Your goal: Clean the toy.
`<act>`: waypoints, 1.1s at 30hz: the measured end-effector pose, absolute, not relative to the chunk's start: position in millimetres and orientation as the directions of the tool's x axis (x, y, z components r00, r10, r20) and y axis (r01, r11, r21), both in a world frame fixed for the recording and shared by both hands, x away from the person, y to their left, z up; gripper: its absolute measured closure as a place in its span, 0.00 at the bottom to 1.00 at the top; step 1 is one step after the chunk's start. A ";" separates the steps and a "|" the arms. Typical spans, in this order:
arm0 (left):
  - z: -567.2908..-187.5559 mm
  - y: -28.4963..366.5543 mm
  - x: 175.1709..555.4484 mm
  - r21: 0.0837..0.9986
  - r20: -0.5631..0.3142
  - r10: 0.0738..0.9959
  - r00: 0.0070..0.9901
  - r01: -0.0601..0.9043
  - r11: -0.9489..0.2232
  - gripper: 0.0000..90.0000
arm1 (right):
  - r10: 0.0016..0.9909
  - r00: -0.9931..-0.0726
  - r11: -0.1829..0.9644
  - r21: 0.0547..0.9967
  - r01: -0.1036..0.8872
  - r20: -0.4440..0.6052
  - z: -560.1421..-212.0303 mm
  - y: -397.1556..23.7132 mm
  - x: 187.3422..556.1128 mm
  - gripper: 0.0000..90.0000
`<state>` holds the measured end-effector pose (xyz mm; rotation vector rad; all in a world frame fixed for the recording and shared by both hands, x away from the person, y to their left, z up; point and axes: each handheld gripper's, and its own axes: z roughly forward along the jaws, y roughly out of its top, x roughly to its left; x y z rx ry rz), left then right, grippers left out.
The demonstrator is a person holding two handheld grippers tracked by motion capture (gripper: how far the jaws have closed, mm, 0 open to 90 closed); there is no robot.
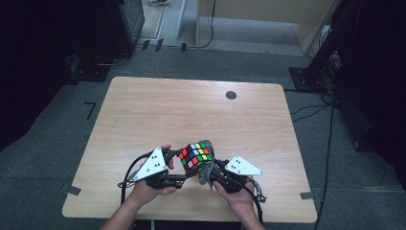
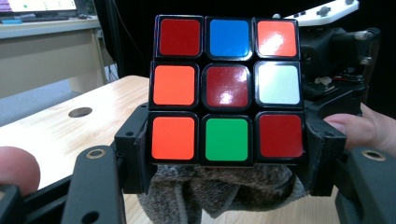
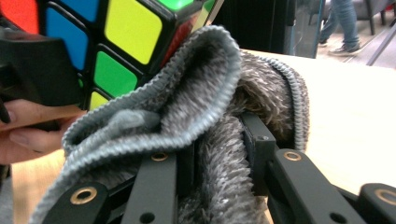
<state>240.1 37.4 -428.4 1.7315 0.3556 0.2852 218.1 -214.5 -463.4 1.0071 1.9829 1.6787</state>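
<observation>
Unlabelled coloured cube clamped; grey cloth pinched, unbranded.

I can read no text, label, brand, number or sign anywhere here. The cube I hold carries plain coloured stickers with no print on them. The screen far off in my left gripper view is too small and blurred to make out any writing.
</observation>
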 end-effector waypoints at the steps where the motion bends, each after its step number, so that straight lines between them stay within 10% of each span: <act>1: -428.7 38.3 241.2 0.981 -0.008 0.394 0.919 0.084 -0.174 0.38 | 0.720 -0.678 0.054 0.961 0.273 0.152 -459.4 -216.7 217.4 0.80; 5: -430.1 38.1 241.8 0.978 -0.016 0.385 0.923 0.094 -0.185 0.38 | 0.745 -0.628 -0.093 0.968 0.233 0.223 -439.8 -238.6 215.8 0.80; 17: -427.1 47.3 246.8 0.983 -0.063 0.412 0.909 0.128 -0.132 0.38 | 0.685 -0.688 0.009 0.942 0.336 0.239 -459.9 -208.3 215.5 0.80; 23: -429.3 42.0 245.5 0.979 -0.069 0.392 0.917 0.138 -0.149 0.38 | 0.731 -0.623 -0.121 0.951 0.283 0.278 -445.0 -228.3 213.9 0.80; 33: -424.0 45.1 245.7 0.979 -0.167 0.439 0.883 0.200 -0.029 0.38 | 0.587 -0.707 -0.038 0.886 0.462 0.394 -477.8 -185.0 214.0 0.79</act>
